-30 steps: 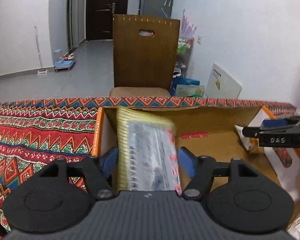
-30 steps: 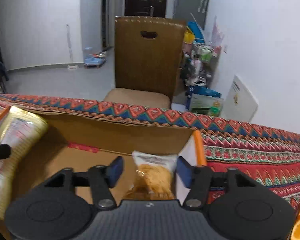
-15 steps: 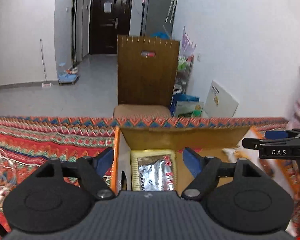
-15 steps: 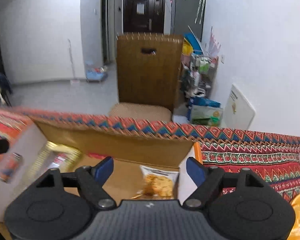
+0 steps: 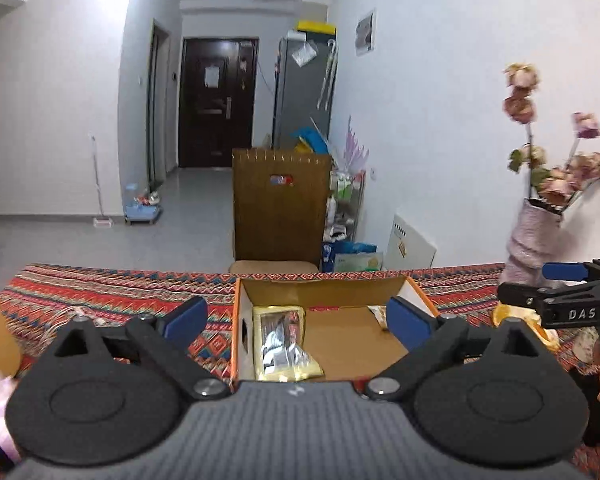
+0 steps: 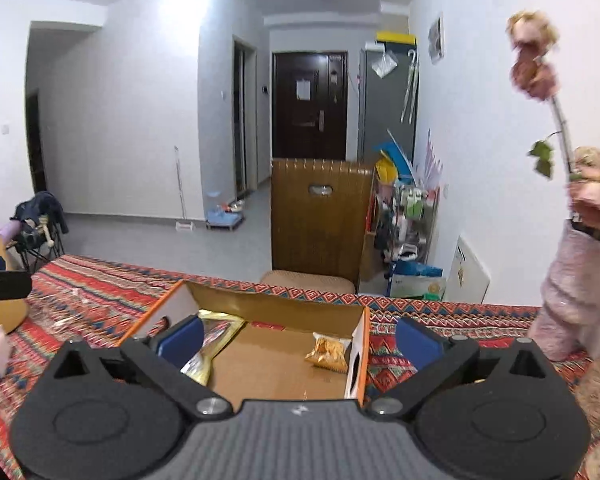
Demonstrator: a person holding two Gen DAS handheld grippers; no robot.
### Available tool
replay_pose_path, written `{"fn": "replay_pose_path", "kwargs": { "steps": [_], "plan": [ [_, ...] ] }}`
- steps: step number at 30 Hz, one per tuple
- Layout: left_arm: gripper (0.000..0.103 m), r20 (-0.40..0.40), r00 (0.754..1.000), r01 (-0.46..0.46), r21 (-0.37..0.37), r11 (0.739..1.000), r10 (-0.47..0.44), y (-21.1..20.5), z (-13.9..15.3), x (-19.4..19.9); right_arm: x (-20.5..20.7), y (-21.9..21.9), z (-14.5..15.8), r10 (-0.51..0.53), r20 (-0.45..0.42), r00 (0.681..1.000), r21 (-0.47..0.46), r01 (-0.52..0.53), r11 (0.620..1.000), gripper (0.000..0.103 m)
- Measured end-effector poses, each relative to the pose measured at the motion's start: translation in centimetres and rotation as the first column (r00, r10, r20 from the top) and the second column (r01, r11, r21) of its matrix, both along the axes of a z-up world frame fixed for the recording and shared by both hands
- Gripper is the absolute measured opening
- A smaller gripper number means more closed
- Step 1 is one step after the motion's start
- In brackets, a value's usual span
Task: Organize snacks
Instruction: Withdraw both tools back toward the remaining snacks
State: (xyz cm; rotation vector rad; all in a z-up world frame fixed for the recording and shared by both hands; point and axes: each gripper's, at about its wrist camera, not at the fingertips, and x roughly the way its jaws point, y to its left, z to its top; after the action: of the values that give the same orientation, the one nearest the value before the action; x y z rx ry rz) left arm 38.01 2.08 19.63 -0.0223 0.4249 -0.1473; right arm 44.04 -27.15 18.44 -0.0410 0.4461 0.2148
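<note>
Hovering above the near edge of an open brown cardboard box with orange-edged white flaps (image 5: 332,340), the left gripper (image 5: 296,320) has its blue-padded fingers (image 5: 186,316) spread wide with nothing between them. Straight ahead of it and below, a yellow-bordered silver foil snack packet (image 5: 284,344) lies on the box floor against the wall nearest its left finger. The right gripper (image 6: 296,340) is likewise spread wide and empty, held over the same box; the foil packet sits just beyond its left finger, while a small clear bag of golden crunchy snacks (image 6: 329,354) rests ahead and slightly to the right, against the box's right wall. The box stands on a red patterned woven tablecloth (image 6: 100,292). Off to the right gripper's far right stands a pale pink vase of dried pink roses (image 6: 572,292), beyond the box.
</note>
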Motion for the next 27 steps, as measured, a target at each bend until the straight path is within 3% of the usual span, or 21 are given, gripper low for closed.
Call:
{"fn": "replay_pose_path", "kwargs": {
  "steps": [7, 14, 17, 20, 23, 27],
  "plan": [
    [0.103, 0.100, 0.995, 0.005, 0.015, 1.000, -0.007, -0.6, -1.9, -12.2, -11.7, -1.8, -1.0, 0.016, 0.054, 0.998, 0.006, -0.017, 1.000, 0.103],
    [0.103, 0.133, 0.991, -0.003, 0.015, 1.000, 0.001, -0.6, -7.7, -22.6, -23.7, -1.3, -6.9, -0.008, 0.096, 0.995, 0.018, 0.006, 1.000, 0.103],
    [0.103, 0.090, 0.995, -0.039, -0.015, 0.999, 0.040, -0.6, -10.6, -25.2, -27.5, -0.9, -10.1, -0.016, 0.085, 0.996, 0.037, 0.013, 0.999, 0.103],
    [0.103, 0.034, 0.999, -0.023, -0.005, 1.000, 0.023, -0.6, -13.2, -26.5, -30.1, -1.0, -13.2, -0.029, 0.041, 0.999, 0.040, 0.028, 0.999, 0.103],
    [0.103, -0.022, 1.000, -0.019, 0.027, 0.999, 0.020, -0.5, -15.2, -26.8, -31.3, -1.1, -16.0, -0.054, -0.040, 0.998, 0.052, 0.056, 0.997, 0.103],
    [0.103, -0.069, 0.997, -0.035, 0.017, 0.999, 0.036, 0.1, -16.6, -26.6, -31.7, -0.6, -18.4, -0.072, -0.110, 0.991, 0.037, 0.076, 0.996, 0.103]
  ]
}}
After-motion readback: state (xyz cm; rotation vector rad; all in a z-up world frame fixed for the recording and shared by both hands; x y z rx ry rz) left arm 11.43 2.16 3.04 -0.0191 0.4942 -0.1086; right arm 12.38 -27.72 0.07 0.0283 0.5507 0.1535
